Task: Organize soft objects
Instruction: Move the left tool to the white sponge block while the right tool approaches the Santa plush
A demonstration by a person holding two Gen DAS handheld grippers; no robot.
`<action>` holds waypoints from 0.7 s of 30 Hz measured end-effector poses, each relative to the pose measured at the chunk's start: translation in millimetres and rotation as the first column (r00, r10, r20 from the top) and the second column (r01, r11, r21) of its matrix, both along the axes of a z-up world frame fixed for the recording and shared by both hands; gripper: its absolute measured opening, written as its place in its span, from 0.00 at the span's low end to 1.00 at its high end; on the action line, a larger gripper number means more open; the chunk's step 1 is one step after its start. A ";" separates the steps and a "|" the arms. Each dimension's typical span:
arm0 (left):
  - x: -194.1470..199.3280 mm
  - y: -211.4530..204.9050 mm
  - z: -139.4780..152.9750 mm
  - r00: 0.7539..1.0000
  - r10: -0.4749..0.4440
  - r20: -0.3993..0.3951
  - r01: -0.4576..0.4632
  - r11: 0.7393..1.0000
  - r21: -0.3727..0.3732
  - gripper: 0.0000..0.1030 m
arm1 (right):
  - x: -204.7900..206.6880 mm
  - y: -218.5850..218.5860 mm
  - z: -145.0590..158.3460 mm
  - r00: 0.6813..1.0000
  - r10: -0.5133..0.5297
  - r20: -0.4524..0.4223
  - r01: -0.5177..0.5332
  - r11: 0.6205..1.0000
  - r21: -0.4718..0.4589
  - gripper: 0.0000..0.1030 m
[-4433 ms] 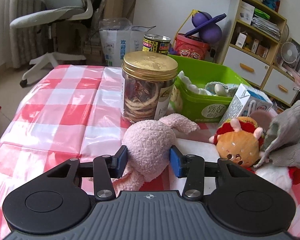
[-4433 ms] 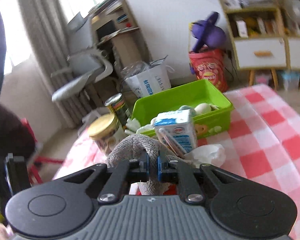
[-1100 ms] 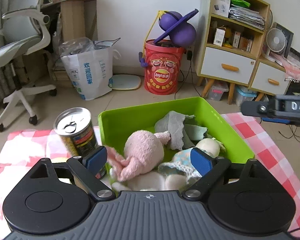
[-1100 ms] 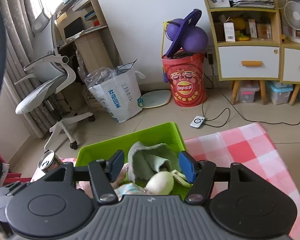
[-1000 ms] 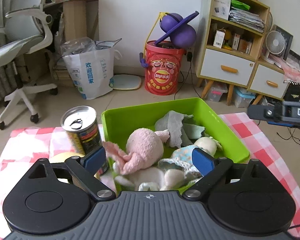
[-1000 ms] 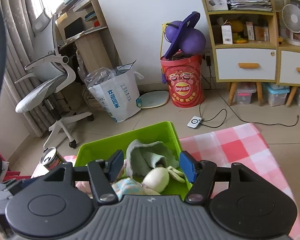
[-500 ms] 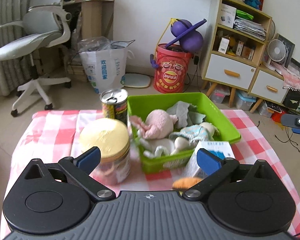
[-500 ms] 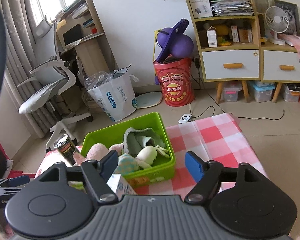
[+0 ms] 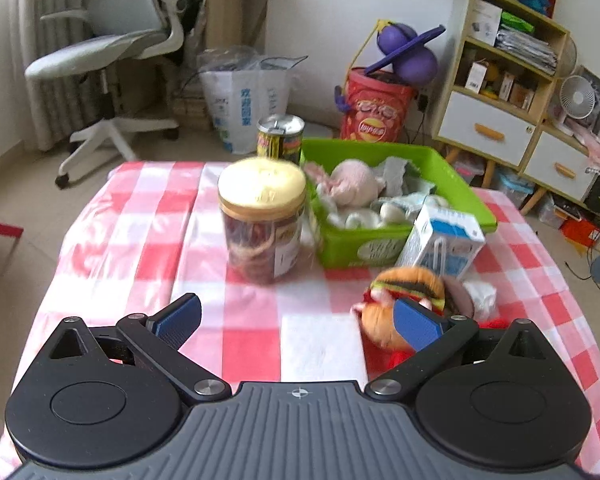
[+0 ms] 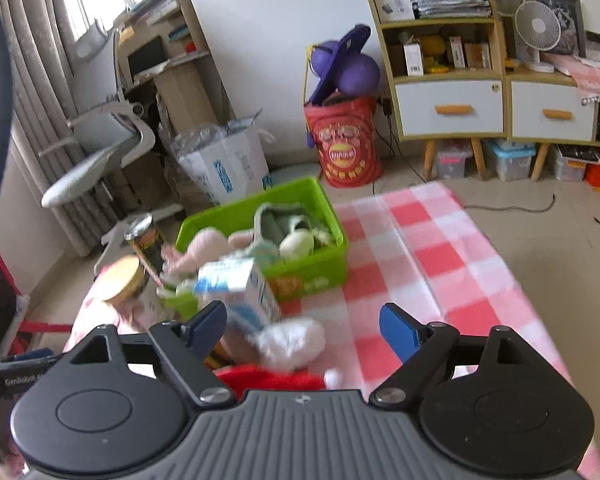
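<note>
Left wrist view: left gripper (image 9: 296, 320) wide, empty; orange plush (image 9: 404, 300) lies nr front of green bin (image 9: 452, 168), beside milk carton (image 9: 444, 244); approach it square, w/ the pads clear of the carton. Right wrist view: right gripper (image 10: 302, 326) empty, jaws just been opening; only this view shows white plush (image 10: 290, 342) in front of bin.

I count one green bin (image 9: 380, 246), one jar (image 9: 262, 222), one can (image 9: 280, 136) and one milk carton (image 9: 444, 246) on my bench (image 9: 140, 240). One burger plush (image 9: 404, 292) lies outside the bin. I hold two tools.
</note>
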State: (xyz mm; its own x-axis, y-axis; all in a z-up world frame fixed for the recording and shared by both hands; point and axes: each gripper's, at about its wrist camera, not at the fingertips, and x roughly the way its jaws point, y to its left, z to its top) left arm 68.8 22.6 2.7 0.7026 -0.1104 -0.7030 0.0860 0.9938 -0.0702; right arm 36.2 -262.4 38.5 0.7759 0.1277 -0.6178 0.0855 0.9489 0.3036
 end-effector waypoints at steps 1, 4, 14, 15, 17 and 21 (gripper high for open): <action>-3.7 -0.2 -2.2 1.000 0.002 -0.003 -0.002 1.000 0.001 0.95 | -3.0 2.9 -3.1 1.000 0.001 -0.009 -0.001 1.000 0.005 0.60; -13.5 -0.4 -10.6 1.000 0.006 -0.008 -0.006 1.000 -0.005 0.95 | -10.0 9.3 -11.9 1.000 0.002 -0.027 -0.002 1.000 0.021 0.60; -25.2 -3.9 -57.1 0.995 0.073 -0.070 -0.073 0.997 0.002 0.95 | -14.4 30.3 -53.6 0.993 -0.026 -0.115 0.030 0.999 0.039 0.64; -25.8 -4.0 -61.0 0.995 0.074 -0.073 -0.074 0.997 -0.001 0.95 | -13.6 33.8 -57.8 0.991 -0.027 -0.128 0.031 0.999 0.032 0.64; -26.4 -4.7 -67.7 0.994 0.081 -0.077 -0.082 0.997 -0.006 0.95 | -12.6 37.7 -63.1 0.989 -0.031 -0.143 0.037 0.999 0.040 0.64; -25.4 -5.8 -78.1 0.993 0.090 -0.082 -0.092 0.996 -0.022 0.95 | -9.8 37.2 -72.9 0.984 -0.041 -0.171 0.066 0.987 0.148 0.64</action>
